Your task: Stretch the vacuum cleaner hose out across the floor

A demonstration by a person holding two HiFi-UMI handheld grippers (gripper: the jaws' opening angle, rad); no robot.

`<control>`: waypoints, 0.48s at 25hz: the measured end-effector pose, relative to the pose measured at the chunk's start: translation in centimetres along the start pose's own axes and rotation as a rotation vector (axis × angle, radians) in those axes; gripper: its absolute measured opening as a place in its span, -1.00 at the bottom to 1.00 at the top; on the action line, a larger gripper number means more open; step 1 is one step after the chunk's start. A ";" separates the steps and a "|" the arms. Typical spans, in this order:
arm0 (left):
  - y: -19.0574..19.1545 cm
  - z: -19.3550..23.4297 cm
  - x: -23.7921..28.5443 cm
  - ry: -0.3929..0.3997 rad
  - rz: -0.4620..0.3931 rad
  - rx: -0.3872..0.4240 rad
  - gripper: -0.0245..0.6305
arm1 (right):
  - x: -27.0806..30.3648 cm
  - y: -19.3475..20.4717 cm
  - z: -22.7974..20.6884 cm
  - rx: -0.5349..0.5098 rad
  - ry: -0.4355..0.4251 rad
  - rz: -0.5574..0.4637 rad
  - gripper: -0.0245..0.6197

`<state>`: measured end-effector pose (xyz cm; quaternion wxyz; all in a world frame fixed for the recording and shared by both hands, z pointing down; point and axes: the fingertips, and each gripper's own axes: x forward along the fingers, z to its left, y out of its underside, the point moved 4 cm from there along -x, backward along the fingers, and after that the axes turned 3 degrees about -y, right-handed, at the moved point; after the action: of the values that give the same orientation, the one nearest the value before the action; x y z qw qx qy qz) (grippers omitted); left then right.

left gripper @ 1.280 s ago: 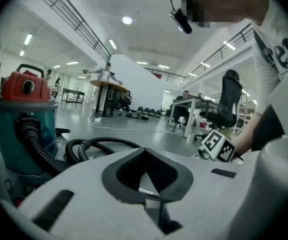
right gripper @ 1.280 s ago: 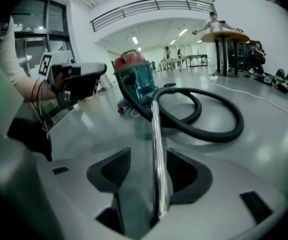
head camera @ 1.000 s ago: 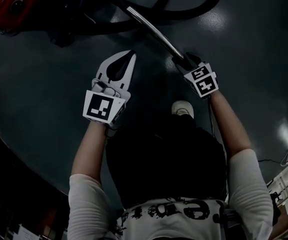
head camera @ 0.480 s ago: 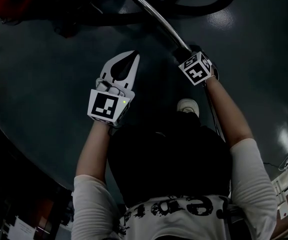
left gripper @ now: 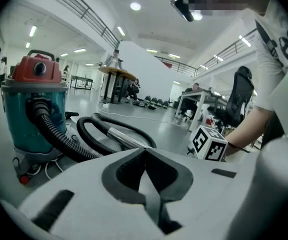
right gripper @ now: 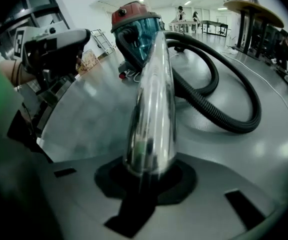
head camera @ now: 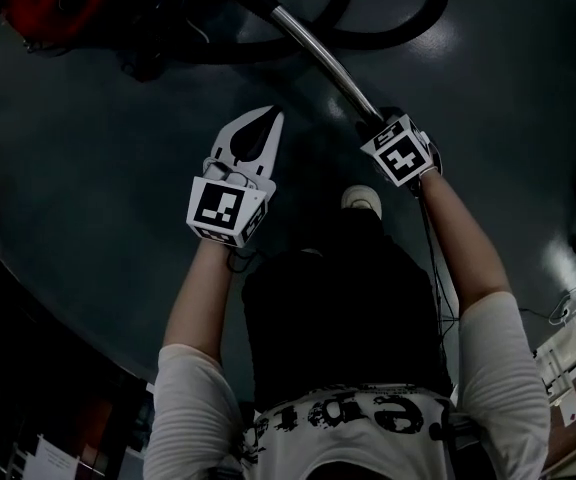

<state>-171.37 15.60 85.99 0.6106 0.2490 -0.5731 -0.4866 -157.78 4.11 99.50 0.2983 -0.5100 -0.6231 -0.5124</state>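
The vacuum cleaner [head camera: 53,3] has a red lid and a teal drum [left gripper: 34,109] and stands on the floor at the far left. Its black ribbed hose [head camera: 398,33] loops behind a chrome tube [head camera: 323,53]. My right gripper [head camera: 378,120] has the near end of that tube [right gripper: 151,99] in the round recess of its jaws, which are closing round it [right gripper: 146,176]. My left gripper [head camera: 268,113] hovers to the left of the tube, shut and empty [left gripper: 144,151]. The hose [right gripper: 224,114] still lies coiled.
The floor [head camera: 88,168] is dark, grey and glossy. A white cord [left gripper: 49,171] lies by the vacuum's base. The person's shoe [head camera: 361,198] is just below the right gripper. Tables, chairs and people stand far back in the hall [left gripper: 119,81].
The right gripper has closed in round the chrome tube's near end. The left gripper has drifted slightly right, still shut.
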 end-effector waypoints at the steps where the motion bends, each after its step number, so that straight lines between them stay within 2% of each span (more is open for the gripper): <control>1: -1.5 -1.0 -0.6 0.012 -0.008 -0.031 -0.92 | -2.4 -0.2 0.9 0.007 -0.013 0.004 -0.69; 3: -5.0 -2.9 -2.0 0.037 -0.011 -0.045 -0.92 | -7.7 -0.7 2.7 0.020 -0.022 0.002 -0.69; 7: -13.8 -7.3 -5.8 0.067 -0.006 -0.017 -0.92 | -19.7 -2.0 6.7 0.084 -0.039 -0.019 -0.69; 12: -25.5 -12.5 -12.9 0.061 -0.010 -0.053 -0.92 | -34.6 -3.4 11.2 0.208 -0.049 -0.051 -0.69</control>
<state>-165.78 13.50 55.41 0.6314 0.2504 -0.5401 -0.4969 -148.84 3.42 64.10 0.3211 -0.4730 -0.6926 -0.4398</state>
